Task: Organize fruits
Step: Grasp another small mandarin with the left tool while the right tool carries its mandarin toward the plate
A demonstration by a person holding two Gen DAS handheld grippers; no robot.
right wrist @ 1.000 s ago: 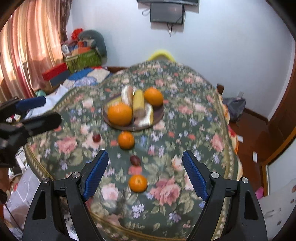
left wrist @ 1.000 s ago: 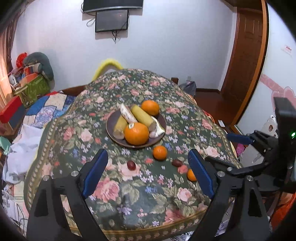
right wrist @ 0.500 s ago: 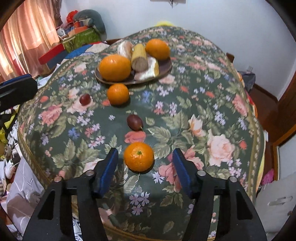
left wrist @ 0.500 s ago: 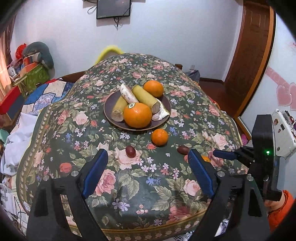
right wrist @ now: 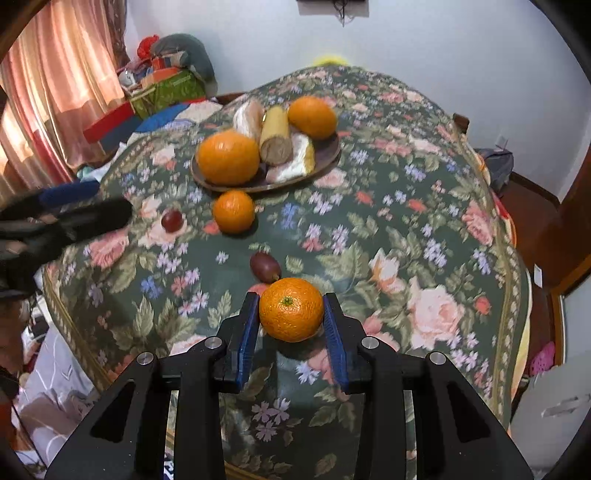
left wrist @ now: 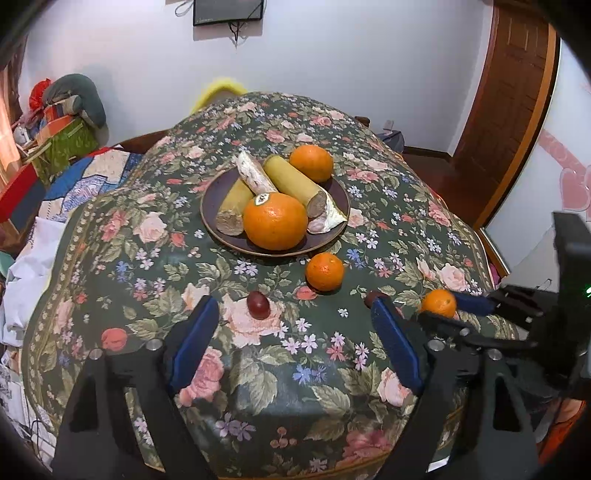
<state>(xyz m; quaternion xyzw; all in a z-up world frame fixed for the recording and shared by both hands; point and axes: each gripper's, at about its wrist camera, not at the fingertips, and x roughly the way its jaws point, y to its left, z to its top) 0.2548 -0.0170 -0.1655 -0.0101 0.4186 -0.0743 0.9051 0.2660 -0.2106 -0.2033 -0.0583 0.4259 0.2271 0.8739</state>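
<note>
We note a white-walled room with a wooden door (left wrist: 517,92) at right, pink curtains (right wrist: 55,92) at left, and a dark screen (left wrist: 228,11) mounted high on the wall. The surface (left wrist: 280,369) is draped in a dark green floral cloth.

On it, toward the far side, sits a brown plate (left wrist: 221,184) holding a large orange (left wrist: 275,220), a smaller orange (left wrist: 311,162) behind it, and several cut yellow and white stalk-like pieces (left wrist: 291,182).

Loose fruit on the cloth, nearer us: one mandarin (left wrist: 325,271) just in front of the plate; one round red grape (left wrist: 258,304); a second dark red grape (right wrist: 265,266), oval.

Right hand-held gripper (right wrist: 291,321): a second mandarin (right wrist: 291,309) lies directly between its blue pads, resting on the cloth. The jaws are closing; both pads stand against the fruit's sides. The oval grape lies just beyond this mandarin, nearly touching it.

Left hand-held gripper (left wrist: 291,332): jaws wide, closing slightly, with only cloth between them. The round grape lies just ahead of the fingertips, nearer the left finger. In the left wrist view the oval grape is mostly hidden behind the right finger's tip.

The two hand-held grippers are side by side at the near edge of the surface.
</note>
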